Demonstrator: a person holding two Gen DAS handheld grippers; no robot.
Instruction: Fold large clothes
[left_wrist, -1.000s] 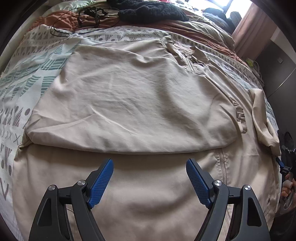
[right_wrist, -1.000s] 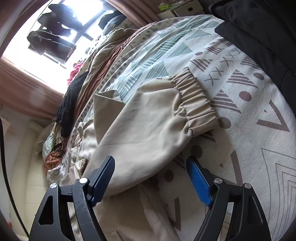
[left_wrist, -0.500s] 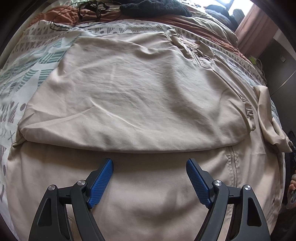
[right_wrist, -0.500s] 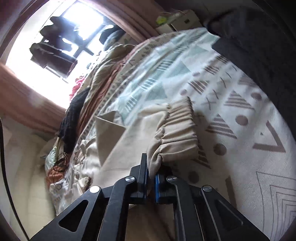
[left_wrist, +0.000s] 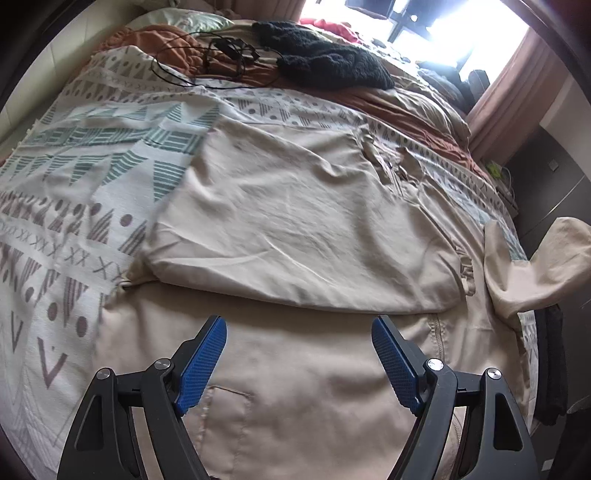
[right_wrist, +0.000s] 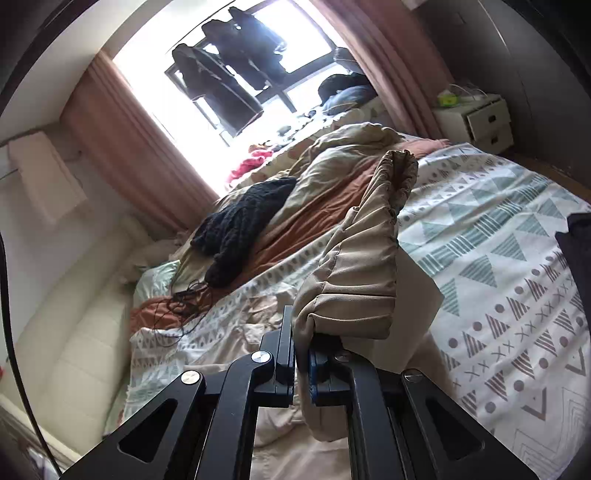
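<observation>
Daylight from a wide window with pinkish-brown curtains falls across a bed covered by a white bedspread printed with teal and mauve triangles, dots and crosses. Spread over that bedspread lies a large beige jacket, partly folded: one flap is laid back over the body, its lower edge crossing just ahead of the left gripper. That gripper hangs over the jacket's near part with its blue-padded jaws set wide apart and nothing between them. The right gripper has its jaws pressed together on the jacket's sleeve, pinching the fabric beside the gathered elastic cuff; the sleeve is lifted off the bed, the cuff standing above the jaws. In the left view the raised sleeve shows at the right edge. Farther up the bed lie a black knitted garment, a tangle of black cable and a rust-orange blanket. A white nightstand stands by the curtain.
</observation>
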